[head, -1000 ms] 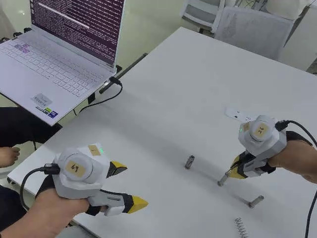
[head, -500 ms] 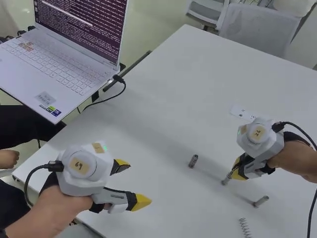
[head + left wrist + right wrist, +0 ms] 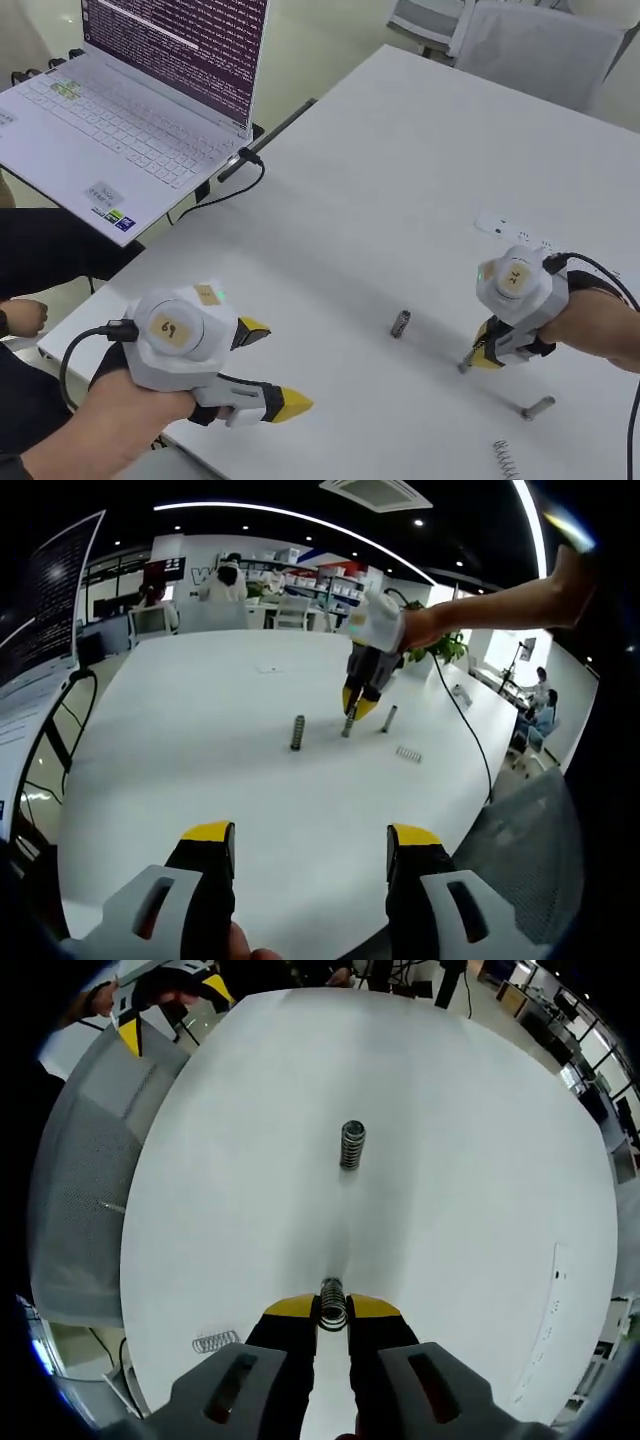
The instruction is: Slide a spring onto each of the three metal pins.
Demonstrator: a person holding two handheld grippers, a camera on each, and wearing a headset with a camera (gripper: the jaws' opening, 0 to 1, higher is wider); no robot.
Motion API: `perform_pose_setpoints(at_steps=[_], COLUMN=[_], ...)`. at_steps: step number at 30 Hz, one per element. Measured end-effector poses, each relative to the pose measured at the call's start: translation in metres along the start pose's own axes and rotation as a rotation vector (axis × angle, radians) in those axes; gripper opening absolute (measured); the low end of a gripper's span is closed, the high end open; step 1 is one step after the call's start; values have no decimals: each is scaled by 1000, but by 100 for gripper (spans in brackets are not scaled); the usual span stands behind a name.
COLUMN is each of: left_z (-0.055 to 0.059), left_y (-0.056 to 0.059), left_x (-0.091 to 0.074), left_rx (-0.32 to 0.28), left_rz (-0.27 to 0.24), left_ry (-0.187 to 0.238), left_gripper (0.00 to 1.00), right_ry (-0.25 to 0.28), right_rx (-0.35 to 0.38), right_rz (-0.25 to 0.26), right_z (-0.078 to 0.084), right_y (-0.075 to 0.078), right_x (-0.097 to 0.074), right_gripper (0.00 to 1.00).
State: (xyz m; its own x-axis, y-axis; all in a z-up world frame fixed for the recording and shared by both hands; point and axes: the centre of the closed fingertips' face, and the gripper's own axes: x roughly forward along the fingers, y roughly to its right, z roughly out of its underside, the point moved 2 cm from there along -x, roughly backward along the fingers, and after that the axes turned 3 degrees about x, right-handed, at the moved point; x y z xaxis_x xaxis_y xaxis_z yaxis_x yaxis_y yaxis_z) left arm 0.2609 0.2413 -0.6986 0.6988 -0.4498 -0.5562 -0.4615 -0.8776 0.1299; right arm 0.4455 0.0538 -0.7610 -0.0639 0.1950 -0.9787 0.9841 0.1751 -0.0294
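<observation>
We see the right gripper with its fingers clenched on a spring, the coil pinched end-on between the yellow tips. In the head view that gripper points down at the white counter, and the spring's lower end reaches the surface. We cannot tell whether a pin sits inside it.

At 12 o'clock from those fingers a second spring stands upright, well apart from them. A loose spring lies flat at 8 o'clock. In the head view a bare pin lies on its side at 4 o'clock from the right gripper.

The left gripper hovers over the counter's near edge with its fingers released and holding nothing.

An open laptop sits at 10 o'clock, with a black cable plugged into it. Beyond the counter we see an open office with strip lights and people at desks.
</observation>
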Motion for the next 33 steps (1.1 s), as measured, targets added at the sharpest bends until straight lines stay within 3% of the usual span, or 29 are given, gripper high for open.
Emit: perform_pose_setpoints(at_steps=[14,33], left_z=[-1,-5], left_y=[-2,2], left_x=[-1,-2], left_rx=[2,13], left_rz=[0,12], left_ry=[-3,6], left_gripper=[57,57], right_ry=[-17,-12], right_rx=[7,42], right_rz=[-3,54], right_z=[5,11], right_y=[0,1], right_x=[6,-17], right_gripper=[10,23])
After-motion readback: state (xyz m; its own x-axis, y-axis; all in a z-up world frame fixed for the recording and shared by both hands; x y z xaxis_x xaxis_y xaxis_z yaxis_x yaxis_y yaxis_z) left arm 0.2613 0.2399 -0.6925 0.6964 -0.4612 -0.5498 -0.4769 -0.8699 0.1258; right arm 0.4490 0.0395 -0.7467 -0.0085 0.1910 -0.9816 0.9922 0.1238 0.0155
